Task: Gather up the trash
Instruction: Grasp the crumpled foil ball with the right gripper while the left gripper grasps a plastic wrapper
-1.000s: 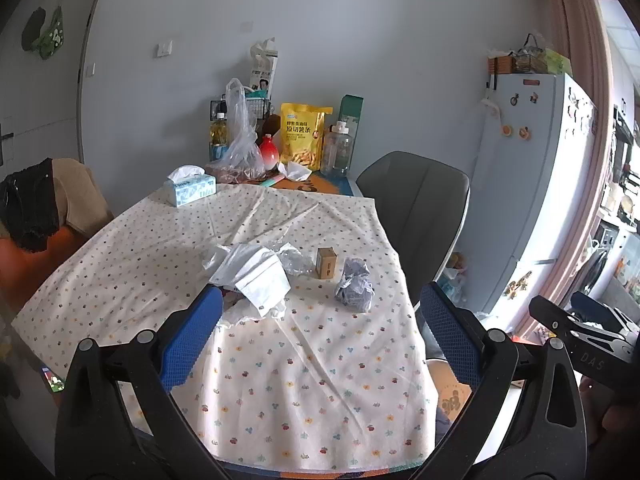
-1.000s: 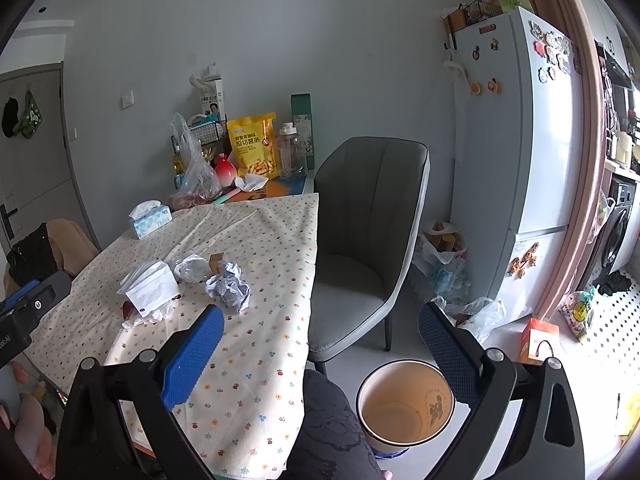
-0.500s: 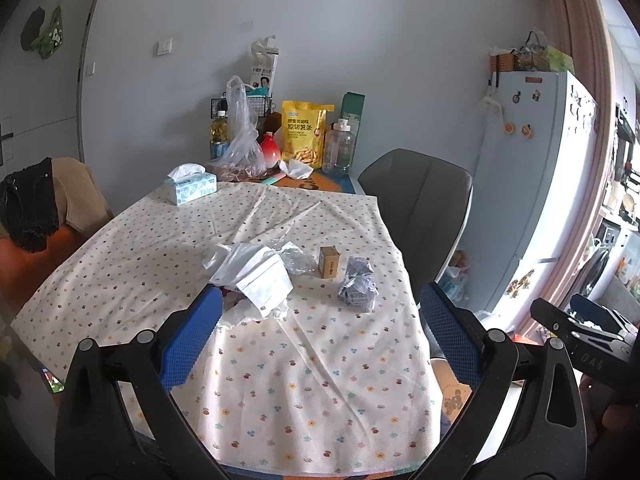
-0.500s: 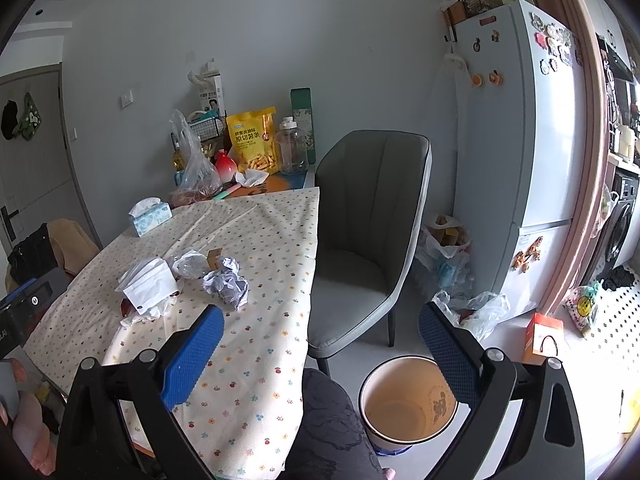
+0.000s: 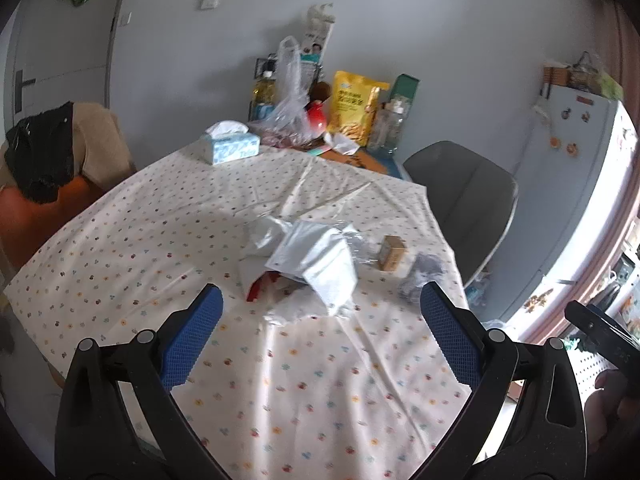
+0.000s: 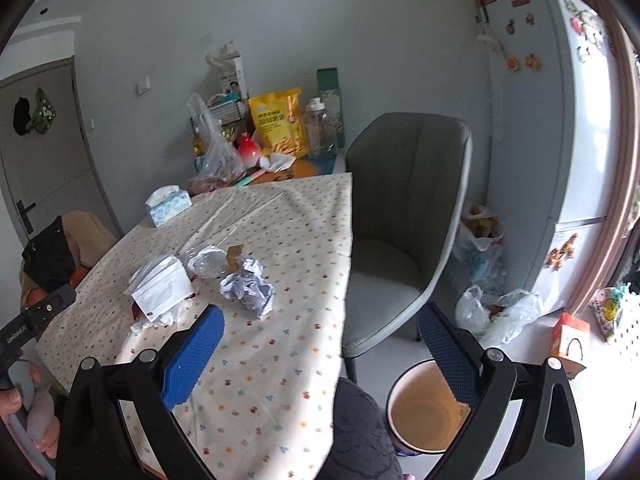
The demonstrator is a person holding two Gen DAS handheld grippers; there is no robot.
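A heap of trash lies mid-table on the dotted cloth: a white plastic pouch [image 5: 316, 258] [image 6: 162, 286], a red scrap [image 5: 260, 285] under it, clear crumpled wrap [image 6: 206, 261], a small brown box [image 5: 393, 253] [image 6: 236, 255] and a crumpled grey paper ball [image 6: 248, 285] [image 5: 420, 276]. My left gripper [image 5: 320, 338] hovers open over the near part of the table, just short of the pouch. My right gripper [image 6: 320, 354] is open beside the table's right edge, empty. A round bin [image 6: 426, 410] stands on the floor below it.
A grey chair [image 6: 400, 208] stands at the table's right side, with a fridge [image 6: 560, 128] and floor bags [image 6: 496, 312] beyond. A tissue box [image 5: 230, 147], snack bag [image 5: 356, 108] and bottles crowd the far end. A chair with clothes [image 5: 48, 156] is at left.
My left gripper has tipped down and moved in over the table toward the pouch. The right gripper has drifted slightly closer to the table; both stay open.
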